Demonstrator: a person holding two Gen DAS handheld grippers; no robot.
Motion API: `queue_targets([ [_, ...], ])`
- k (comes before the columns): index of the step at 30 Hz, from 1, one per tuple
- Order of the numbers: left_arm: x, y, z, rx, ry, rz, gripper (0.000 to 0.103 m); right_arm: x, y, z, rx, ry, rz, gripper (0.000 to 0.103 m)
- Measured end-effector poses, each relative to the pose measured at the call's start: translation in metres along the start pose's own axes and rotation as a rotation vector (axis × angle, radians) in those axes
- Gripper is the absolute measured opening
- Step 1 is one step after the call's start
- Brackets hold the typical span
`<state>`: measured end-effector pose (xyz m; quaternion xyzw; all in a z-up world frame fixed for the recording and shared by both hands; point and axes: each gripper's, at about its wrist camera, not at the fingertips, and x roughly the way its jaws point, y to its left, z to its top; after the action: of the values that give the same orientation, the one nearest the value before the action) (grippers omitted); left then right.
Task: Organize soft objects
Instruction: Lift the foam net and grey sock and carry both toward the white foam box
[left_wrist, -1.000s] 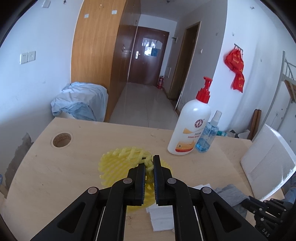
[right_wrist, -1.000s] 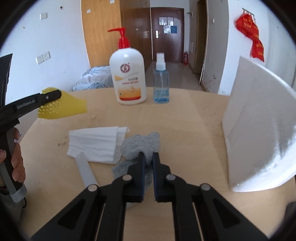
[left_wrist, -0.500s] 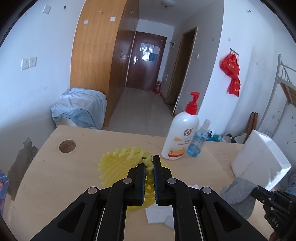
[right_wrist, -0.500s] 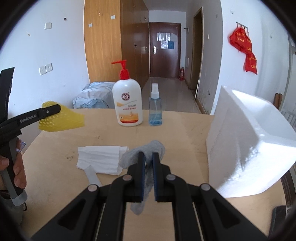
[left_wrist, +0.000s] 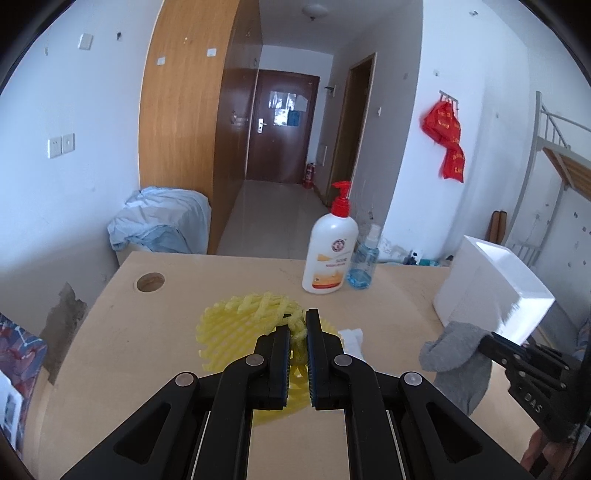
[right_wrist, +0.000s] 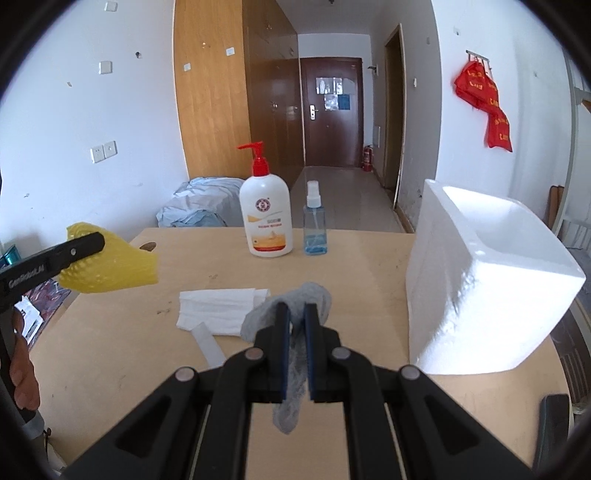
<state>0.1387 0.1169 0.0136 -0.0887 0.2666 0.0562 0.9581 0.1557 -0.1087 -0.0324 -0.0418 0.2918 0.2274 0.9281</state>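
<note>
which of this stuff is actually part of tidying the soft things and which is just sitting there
Part of the job:
- yellow foam net, held in the left gripper
- grey sock, held in the right gripper
- white foam box, probably the bin
- white tissue, on the table

Just lying about:
- lotion pump bottle
- blue spray bottle

Both my grippers risen since a second ago. Left gripper (left_wrist: 297, 332) lifted yellow foam net (left_wrist: 251, 321) higher off worktop (left_wrist: 147, 332); net hangs free in right wrist view. Right gripper (right_wrist: 293, 314) pulled grey sock (right_wrist: 295, 354) up off worktop; earlier it lay crumpled beside white tissue (right_wrist: 218, 310), now dangles from jaws. White foam box (right_wrist: 491, 280) now seen from above, open top visible. More of worktop in view.
</note>
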Motion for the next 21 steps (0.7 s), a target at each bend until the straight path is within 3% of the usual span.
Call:
queue_targets([
  [9,-0.042,-0.026,-0.02,0.017,-0.029,-0.02,0.008,-0.038,0.002,-0.006,-0.006,-0.059,0.003,0.01],
  [21,-0.115,-0.069,-0.039,0.076,-0.203,-0.058,0.008,-0.113,0.003,-0.005,-0.006,-0.241,-0.047,0.01],
])
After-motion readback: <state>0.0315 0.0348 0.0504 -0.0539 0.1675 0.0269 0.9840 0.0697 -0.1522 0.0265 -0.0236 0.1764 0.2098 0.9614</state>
